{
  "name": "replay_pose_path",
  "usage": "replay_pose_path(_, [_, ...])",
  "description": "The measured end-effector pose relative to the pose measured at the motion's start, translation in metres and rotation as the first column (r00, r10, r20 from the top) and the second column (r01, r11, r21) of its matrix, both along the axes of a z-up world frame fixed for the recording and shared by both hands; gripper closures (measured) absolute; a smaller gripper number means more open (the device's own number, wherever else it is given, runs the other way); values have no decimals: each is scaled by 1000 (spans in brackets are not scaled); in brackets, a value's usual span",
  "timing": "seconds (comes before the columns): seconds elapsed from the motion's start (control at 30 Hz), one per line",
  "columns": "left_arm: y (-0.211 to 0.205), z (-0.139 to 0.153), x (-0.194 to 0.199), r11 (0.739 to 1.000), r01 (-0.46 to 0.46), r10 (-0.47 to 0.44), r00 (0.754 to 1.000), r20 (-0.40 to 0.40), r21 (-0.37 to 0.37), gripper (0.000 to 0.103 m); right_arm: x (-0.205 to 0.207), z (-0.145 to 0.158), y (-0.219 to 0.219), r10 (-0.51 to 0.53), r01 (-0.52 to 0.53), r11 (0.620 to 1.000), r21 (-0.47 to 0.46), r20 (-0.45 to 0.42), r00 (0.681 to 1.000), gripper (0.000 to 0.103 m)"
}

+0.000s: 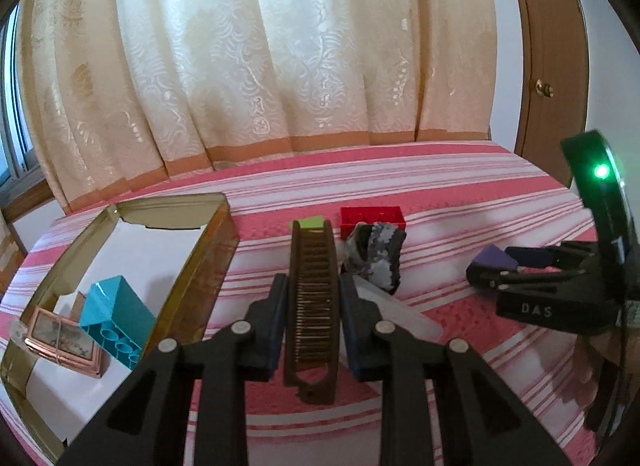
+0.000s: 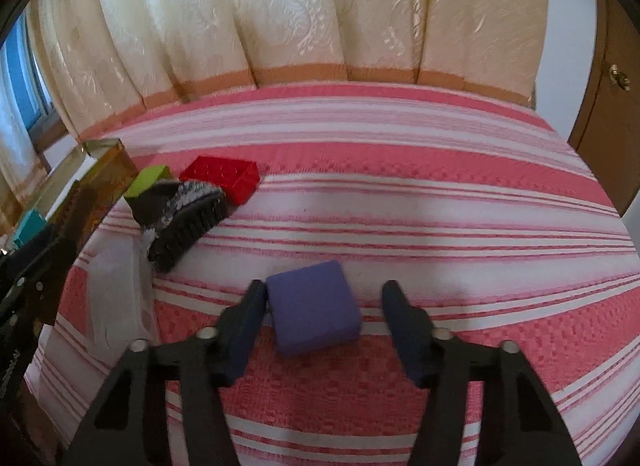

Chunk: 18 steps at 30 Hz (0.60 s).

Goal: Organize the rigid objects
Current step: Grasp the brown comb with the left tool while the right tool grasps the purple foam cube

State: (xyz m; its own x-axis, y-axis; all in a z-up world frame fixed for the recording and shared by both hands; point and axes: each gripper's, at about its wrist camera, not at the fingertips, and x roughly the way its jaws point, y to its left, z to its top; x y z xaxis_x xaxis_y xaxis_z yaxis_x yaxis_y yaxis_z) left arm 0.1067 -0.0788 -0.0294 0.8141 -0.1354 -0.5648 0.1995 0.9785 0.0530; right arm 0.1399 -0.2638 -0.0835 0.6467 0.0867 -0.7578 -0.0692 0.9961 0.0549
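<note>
One brown plastic comb (image 1: 311, 306) is clamped between the closed jaws of the left gripper (image 1: 313, 320), above the pink striped bedspread (image 2: 440, 205). One purple block (image 2: 313, 308) lies between the half-open jaws of the right gripper (image 2: 324, 330), touching only one pad. One teal brick (image 1: 116, 316) is seen in the gold tin (image 1: 212, 250); one red brick (image 2: 222, 175) lies outside.

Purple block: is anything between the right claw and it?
No. The purple block already sits between the right claw's fingers on bare bedspread; one finger touches it, the other stands off. The brush lies well aside.
</note>
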Motion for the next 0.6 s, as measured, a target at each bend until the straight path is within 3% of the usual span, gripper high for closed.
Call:
replay_pose_path(0.1, [3,0,1,1000,-12,12,1000,6,2,79,-2,1,2,-1,1,1000,-17,6,1000,60])
replay_pose_path(0.37, [8,2,-4,1000,-27,28,999,43,-14,79,-15,17,4,-8,8,1000,0,115,993,61])
replay_pose_path(0.6, [9,8,-13,999,-35,36,994,99,-14,79,-35,34,5,-45,49,999,-11,248,968,61])
